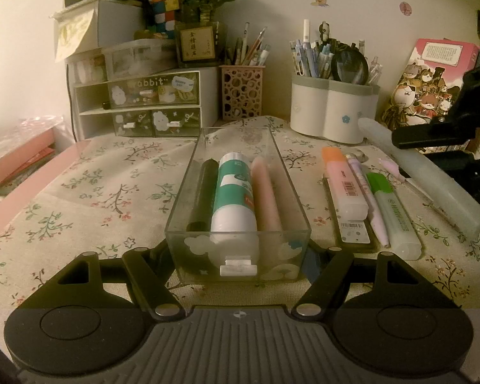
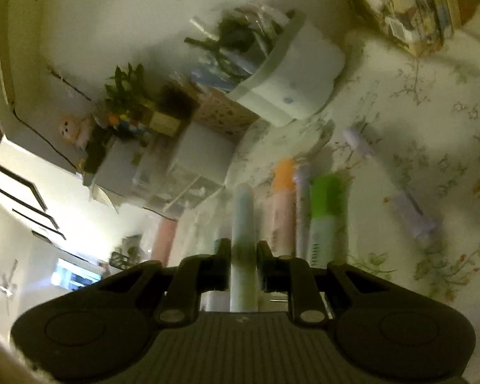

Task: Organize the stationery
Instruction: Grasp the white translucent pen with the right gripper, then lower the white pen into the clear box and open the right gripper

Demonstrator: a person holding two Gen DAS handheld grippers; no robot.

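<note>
A clear plastic tray [image 1: 182, 204] stands on the flowered tablecloth, and my left gripper [image 1: 240, 252] is shut on its near end, one finger on each side wall. In the tray lie a black pen [image 1: 203, 192], a green-and-white glue tube [image 1: 232, 198] and a pink stick [image 1: 267, 198]. My right gripper [image 2: 243, 249] is shut on a frosted pale tube [image 2: 244, 217], seen at the right of the left wrist view as the same tube [image 1: 438, 188] slanting above the cloth. Beside it lie an orange-capped highlighter [image 1: 344, 185], a lilac pen [image 1: 369, 198] and a green highlighter [image 1: 395, 214].
At the back stand a white pen holder [image 1: 329, 112], a pink lattice pen cup [image 1: 241, 92] and a small drawer unit [image 1: 144, 102]. Picture books [image 1: 425, 83] lean at the right. A pink box [image 1: 19, 160] lies off the left table edge. Another lilac pen [image 2: 409, 211] lies apart.
</note>
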